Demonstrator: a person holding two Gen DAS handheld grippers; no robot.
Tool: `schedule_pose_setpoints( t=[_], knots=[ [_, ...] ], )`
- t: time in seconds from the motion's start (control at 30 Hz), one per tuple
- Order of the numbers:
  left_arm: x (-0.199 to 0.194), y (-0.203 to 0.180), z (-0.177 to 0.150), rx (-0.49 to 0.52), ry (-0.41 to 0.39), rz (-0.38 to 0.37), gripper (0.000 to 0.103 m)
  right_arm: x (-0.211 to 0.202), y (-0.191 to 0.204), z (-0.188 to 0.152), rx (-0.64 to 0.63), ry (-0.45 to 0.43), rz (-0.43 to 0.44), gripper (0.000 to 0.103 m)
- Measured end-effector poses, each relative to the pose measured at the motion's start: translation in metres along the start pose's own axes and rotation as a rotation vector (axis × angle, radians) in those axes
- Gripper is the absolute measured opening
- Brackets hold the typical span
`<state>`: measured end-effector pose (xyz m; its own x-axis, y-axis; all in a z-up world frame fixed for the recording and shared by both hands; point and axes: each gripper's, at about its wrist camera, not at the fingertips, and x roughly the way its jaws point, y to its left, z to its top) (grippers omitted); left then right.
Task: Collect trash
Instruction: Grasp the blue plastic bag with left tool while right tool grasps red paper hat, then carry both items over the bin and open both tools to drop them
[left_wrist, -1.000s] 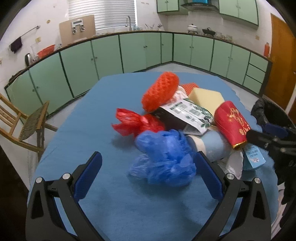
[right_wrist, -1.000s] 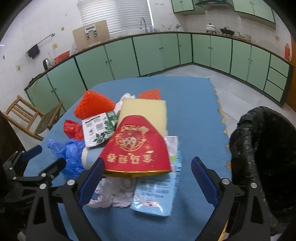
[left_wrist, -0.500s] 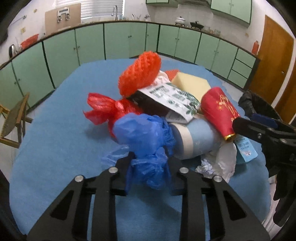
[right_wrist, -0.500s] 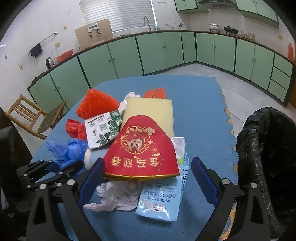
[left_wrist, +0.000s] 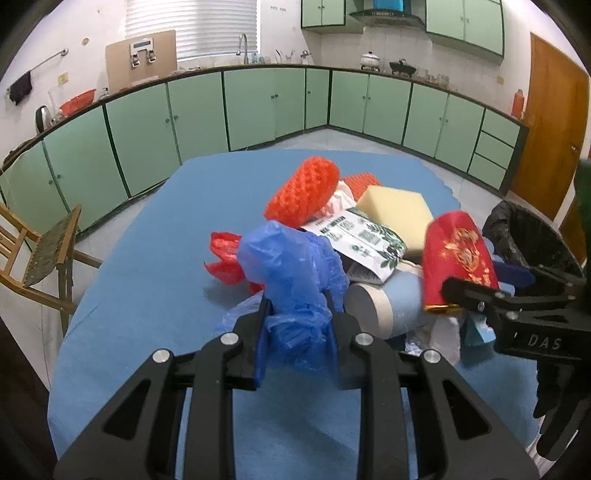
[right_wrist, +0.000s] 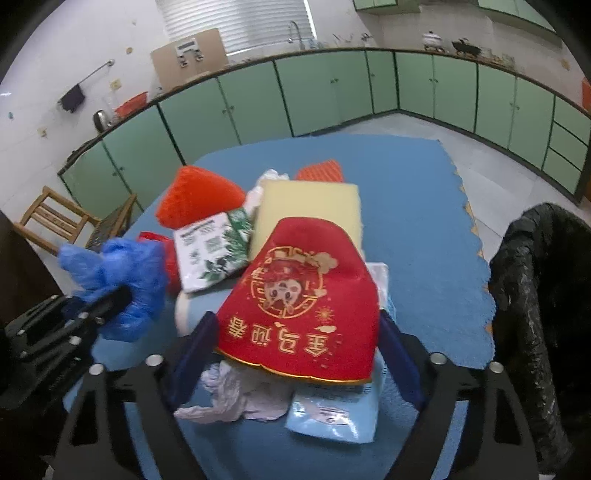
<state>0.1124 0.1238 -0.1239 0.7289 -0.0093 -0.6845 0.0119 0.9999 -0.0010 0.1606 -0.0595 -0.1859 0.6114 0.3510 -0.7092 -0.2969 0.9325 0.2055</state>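
We see the left gripper (left_wrist: 295, 314) at lower centre of its view, clenched on a crumpled blue plastic bag (left_wrist: 291, 273) that bulges above the pads. In the right wrist view, the right gripper (right_wrist: 295, 343) at bottom centre is closing w/ a red paper bag (right_wrist: 299, 302), gold print, between its blue pads; contact we can't tell. Around: red plastic bag (left_wrist: 225, 254), orange mesh sponge (left_wrist: 303, 192), yellow foam block (right_wrist: 310, 210), white-green packet (right_wrist: 210, 251), crumpled tissue (right_wrist: 236, 398), pale blue pouch (right_wrist: 332, 413), all piled on a blue table cover (left_wrist: 147, 295). Black bin bag (right_wrist: 543, 295) at right edge.
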Motion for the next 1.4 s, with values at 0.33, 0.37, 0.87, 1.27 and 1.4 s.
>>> schedule_pose_setpoints(
  t=[0.33,0.37,0.87,1.27,1.4],
  knots=[
    [-0.001,0.0,-0.002,0.006,0.007,0.005,0.025,-0.018,0.003,0.009,0.011,-0.037,0.094,0.04],
    [-0.002,0.001,-0.002,0.006,0.006,0.006,0.025,-0.019,0.004,0.009,0.007,-0.039,0.098,0.038],
    [-0.026,-0.001,0.01,0.001,-0.065,0.023,0.025,-0.038,0.028,0.017,-0.069,-0.076,0.204,0.007],
    [-0.058,-0.019,0.036,0.015,-0.161,-0.025,0.025,-0.086,0.026,0.037,-0.075,-0.189,0.188,0.006],
    [-0.063,-0.038,0.048,0.037,-0.19,-0.07,0.025,-0.11,0.012,0.044,-0.067,-0.24,0.155,0.006]
  ],
)
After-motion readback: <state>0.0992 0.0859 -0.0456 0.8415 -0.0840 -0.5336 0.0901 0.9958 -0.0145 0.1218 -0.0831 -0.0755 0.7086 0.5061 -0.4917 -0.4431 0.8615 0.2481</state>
